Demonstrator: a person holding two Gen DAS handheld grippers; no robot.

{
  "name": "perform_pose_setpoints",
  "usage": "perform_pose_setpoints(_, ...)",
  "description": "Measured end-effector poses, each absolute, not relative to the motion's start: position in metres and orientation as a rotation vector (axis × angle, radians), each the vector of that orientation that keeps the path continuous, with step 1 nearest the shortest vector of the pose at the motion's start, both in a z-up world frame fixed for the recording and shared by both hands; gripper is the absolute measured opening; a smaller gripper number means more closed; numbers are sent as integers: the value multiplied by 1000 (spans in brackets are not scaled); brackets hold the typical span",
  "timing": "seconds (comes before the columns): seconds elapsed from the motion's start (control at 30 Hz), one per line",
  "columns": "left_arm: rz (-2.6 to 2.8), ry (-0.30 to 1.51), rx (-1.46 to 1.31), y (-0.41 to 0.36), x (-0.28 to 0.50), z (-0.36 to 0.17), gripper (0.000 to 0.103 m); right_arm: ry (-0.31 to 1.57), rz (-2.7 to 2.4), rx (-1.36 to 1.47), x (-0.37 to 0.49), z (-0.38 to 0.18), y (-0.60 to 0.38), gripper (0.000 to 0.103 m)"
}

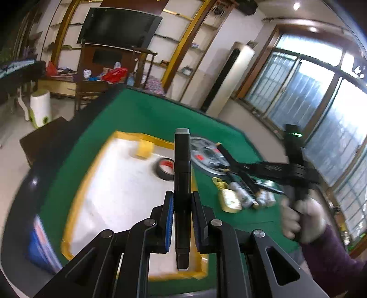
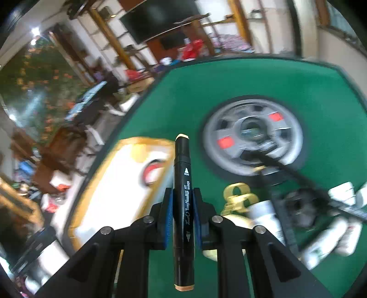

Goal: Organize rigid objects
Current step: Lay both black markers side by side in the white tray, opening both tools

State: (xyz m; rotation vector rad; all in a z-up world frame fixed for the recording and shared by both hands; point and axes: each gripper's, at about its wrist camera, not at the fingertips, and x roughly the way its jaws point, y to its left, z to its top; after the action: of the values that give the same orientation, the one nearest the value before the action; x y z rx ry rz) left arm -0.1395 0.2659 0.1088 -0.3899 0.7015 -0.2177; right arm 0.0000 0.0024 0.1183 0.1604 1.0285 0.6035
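Daylight pours through the windows [image 1: 305, 91] on the right of the left wrist view, blown out to white-blue glare, and two ceiling lamps [image 1: 296, 6] add small hot spots. The room is moderately bright, the corners of both pictures falling to black. Fisheye bending curves the window frames and the table [image 1: 146, 112] edge strongly. Both pictures carry motion blur: in the right wrist view the wheel [image 2: 252, 137] and the bottles [image 2: 325, 238] are badly smeared (labels unreadable), while each marker [image 2: 183, 206] close to the lens stays sharp. Shadows on the table are soft and faint.
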Motion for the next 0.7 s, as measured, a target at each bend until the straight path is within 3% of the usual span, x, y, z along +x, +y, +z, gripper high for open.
perform_pose_setpoints(0.33,-112,940,-361,300,-22,49,14,1221,736,312,18,76,108,16)
perform_pose_setpoints(0.63,-29,1029,-329,309,23,17,14,1282,702,346,50,40,162,15)
perform_pose_setpoints(0.7,-39,1027,-359,311,21,18,19,1272,698,330,51,39,168,16)
